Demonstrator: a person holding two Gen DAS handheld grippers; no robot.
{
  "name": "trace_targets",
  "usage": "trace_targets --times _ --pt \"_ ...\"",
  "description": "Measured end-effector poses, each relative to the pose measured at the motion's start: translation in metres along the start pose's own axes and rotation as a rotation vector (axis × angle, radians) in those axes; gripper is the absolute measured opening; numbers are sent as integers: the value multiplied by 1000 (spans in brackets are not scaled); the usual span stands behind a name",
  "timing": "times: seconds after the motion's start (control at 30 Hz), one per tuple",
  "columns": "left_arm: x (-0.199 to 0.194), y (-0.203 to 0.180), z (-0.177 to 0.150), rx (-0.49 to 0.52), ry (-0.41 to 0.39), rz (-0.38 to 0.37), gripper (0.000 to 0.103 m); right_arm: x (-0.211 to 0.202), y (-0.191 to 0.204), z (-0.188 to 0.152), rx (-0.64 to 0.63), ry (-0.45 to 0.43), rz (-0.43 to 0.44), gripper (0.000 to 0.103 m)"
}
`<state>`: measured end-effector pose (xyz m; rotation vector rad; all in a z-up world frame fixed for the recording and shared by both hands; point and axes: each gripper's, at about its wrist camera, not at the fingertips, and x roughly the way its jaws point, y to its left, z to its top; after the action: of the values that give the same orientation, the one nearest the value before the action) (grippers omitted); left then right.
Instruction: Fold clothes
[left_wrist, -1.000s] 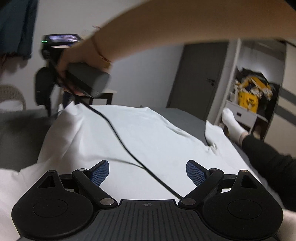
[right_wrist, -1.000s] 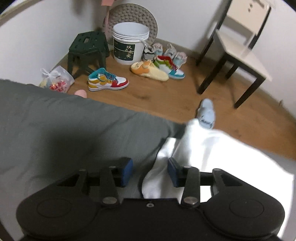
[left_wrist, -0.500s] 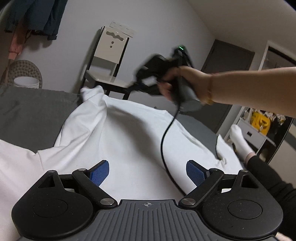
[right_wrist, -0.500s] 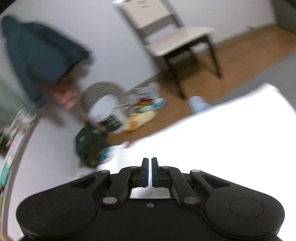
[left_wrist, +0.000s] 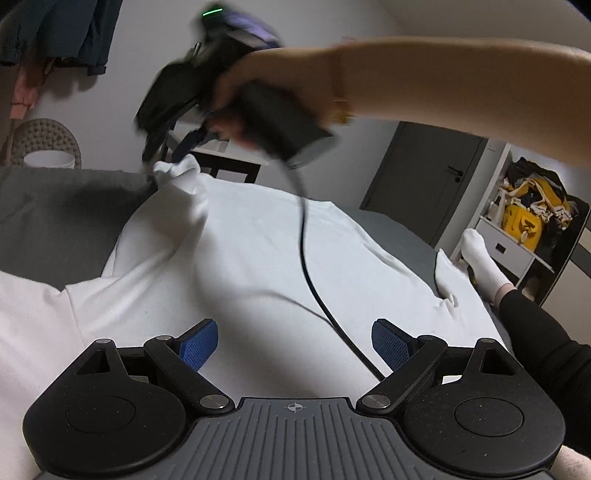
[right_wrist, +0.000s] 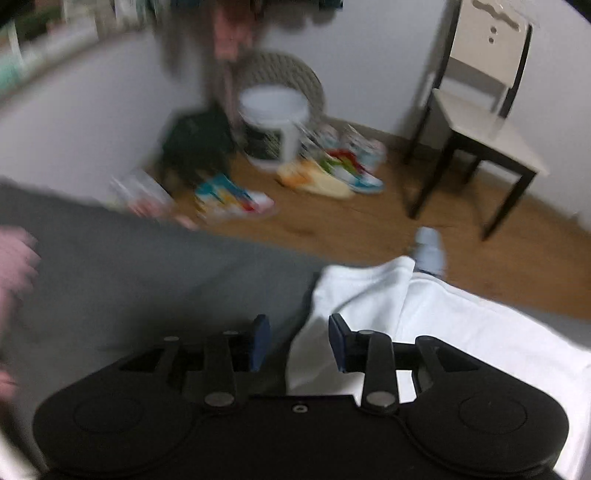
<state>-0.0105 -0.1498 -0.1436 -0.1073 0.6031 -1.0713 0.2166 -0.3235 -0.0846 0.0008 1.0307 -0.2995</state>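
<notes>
A white garment (left_wrist: 258, 258) is spread over a grey bed cover (left_wrist: 55, 206), filling the middle of the left wrist view; in the right wrist view it occupies the lower right, with one end reaching toward the centre. The left gripper (left_wrist: 293, 343) is seen at the bottom of its frame with blue-padded jaws set wide apart above the cloth — nothing is held between them. The right gripper (right_wrist: 298, 341) is seen partly opened, its jaws standing on either side of the garment's edge; whether the cloth is touched cannot be told through the blur. In the left wrist view that same gripper is carried in a hand (left_wrist: 236, 88) at upper centre, a raised peak of fabric lying just below its tip. A black cable (left_wrist: 306, 266) trails across the garment. No writing can be read — the white bucket (right_wrist: 273, 118) on the floor is too blurred.
</notes>
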Motion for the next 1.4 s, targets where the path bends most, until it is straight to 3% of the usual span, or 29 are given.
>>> trace_targets --times 0.07,0.1,0.23,0.33,0.53,0.73,0.83,0.9,1.0,1.03,1.13,1.2,1.3,1.33,1.4 --pt "-2 1 -1 -9 -1 -1 91 15 1 0 35 37 -9 19" --pt "-2 1 -1 -14 -3 -1 91 16 -5 0 80 25 16 5" --pt "-1 2 -1 -28 -5 3 91 -6 -56 -4 395 -136 276 5" --pt "-1 1 0 -31 -9 17 91 -17 -90 -6 551 -193 429 5" --pt "2 -1 0 -30 6 63 91 -9 -84 27 585 -233 485 2" --pt "6 6 -1 -49 31 112 91 32 -48 47 542 -197 370 1" --pt "8 3 -2 -34 32 115 91 51 -31 56 459 -119 280 1" --pt "10 3 -3 -37 32 108 91 54 -16 63 343 -73 216 7" --pt "9 7 -1 -58 27 95 91 43 11 68 150 -48 144 35" --pt "9 8 -1 -62 25 95 91 40 18 69 104 -27 133 35" --pt "9 7 -2 -53 27 99 91 40 37 70 34 52 118 34" --pt "8 6 -1 -51 27 100 91 48 48 69 -3 105 61 32" --pt "7 7 0 -50 29 101 91 62 54 67 -16 124 -10 15" --pt "7 7 1 -49 31 102 91 64 54 66 -13 119 -29 3" --pt "7 6 1 -39 37 106 91 66 48 68 48 100 -13 3"
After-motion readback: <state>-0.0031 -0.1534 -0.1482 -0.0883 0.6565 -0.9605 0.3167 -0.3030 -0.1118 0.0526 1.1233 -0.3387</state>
